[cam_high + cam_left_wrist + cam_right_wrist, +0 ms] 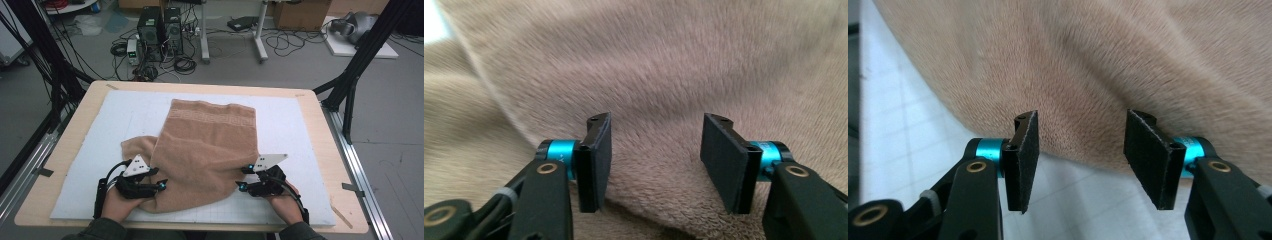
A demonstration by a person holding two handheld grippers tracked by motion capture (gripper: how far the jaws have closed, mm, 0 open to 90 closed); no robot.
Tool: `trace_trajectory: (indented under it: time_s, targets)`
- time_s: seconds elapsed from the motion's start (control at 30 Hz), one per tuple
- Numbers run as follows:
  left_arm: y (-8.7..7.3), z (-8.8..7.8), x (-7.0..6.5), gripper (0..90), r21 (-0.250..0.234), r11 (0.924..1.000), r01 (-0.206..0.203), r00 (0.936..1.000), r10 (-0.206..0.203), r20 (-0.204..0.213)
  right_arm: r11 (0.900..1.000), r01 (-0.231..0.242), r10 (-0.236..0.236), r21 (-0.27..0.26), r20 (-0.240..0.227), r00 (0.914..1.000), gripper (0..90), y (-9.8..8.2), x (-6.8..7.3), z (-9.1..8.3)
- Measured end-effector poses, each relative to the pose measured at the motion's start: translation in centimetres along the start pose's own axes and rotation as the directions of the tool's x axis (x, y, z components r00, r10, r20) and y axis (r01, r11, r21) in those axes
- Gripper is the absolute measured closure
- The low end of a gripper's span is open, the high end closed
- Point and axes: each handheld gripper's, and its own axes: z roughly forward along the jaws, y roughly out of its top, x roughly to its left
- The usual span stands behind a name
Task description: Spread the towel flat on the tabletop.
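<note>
Tan terry cloth, a towel (205, 150), is laid on the white gridded mat (300, 125) that covers the wooden table (70, 150). The towel is folded over itself: one layer runs from the far middle of the mat toward the near edge, and a second layer is exposed at its left side. A woven band is seen across the far end of the towel.

The left gripper (159, 184) is held at the near left corner of the towel, over the cloth. In the left gripper view, the left gripper (656, 160) is shown with its jaws spread apart; the pads (599, 160) are clear of the pile, and a fold edge of the towel (674, 75) is seen running between them.

The right gripper (243, 179) is held at the near right edge of the towel. In the right gripper view, the right gripper (1080, 160) is likewise shown with jaws spread; the towel hem (1083, 150) is positioned just beyond the pads (1025, 160), with the mat (908, 130) visible beneath. No cloth is pinched by either gripper.

Each gripper is held by a hand (116, 202) entering from the near table edge.
</note>
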Motion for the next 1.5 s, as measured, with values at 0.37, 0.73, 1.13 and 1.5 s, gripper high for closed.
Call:
trace_trajectory:
  time_s: [0.37,0.73,1.13,1.5]
  targets:
    - [0.6,0.6,-0.6,82.6,0.005,0.9990,-0.044,0.9987,0.044,-0.025,1.000,0.012,-0.012,0.028,-0.020,0.9997,79.7,0.5,0.0,1.9]
    - [4.2,-4.6,-1.9,84.9,-0.173,0.9832,-0.058,0.9983,0.058,-0.005,0.995,0.071,-0.071,-0.067,-0.004,0.9975,82.1,3.4,0.4,-4.4]
    - [8.0,-1.9,2.7,84.8,-0.156,0.9872,-0.032,0.9917,0.012,-0.128,0.995,0.017,-0.015,-0.100,0.022,0.9996,81.8,6.1,-3.5,-4.7]
    - [7.0,5.0,8.4,83.3,-0.058,0.9885,0.140,0.9738,-0.148,-0.173,0.985,-0.172,0.172,0.013,0.024,0.9848,79.5,5.8,-9.8,3.0]
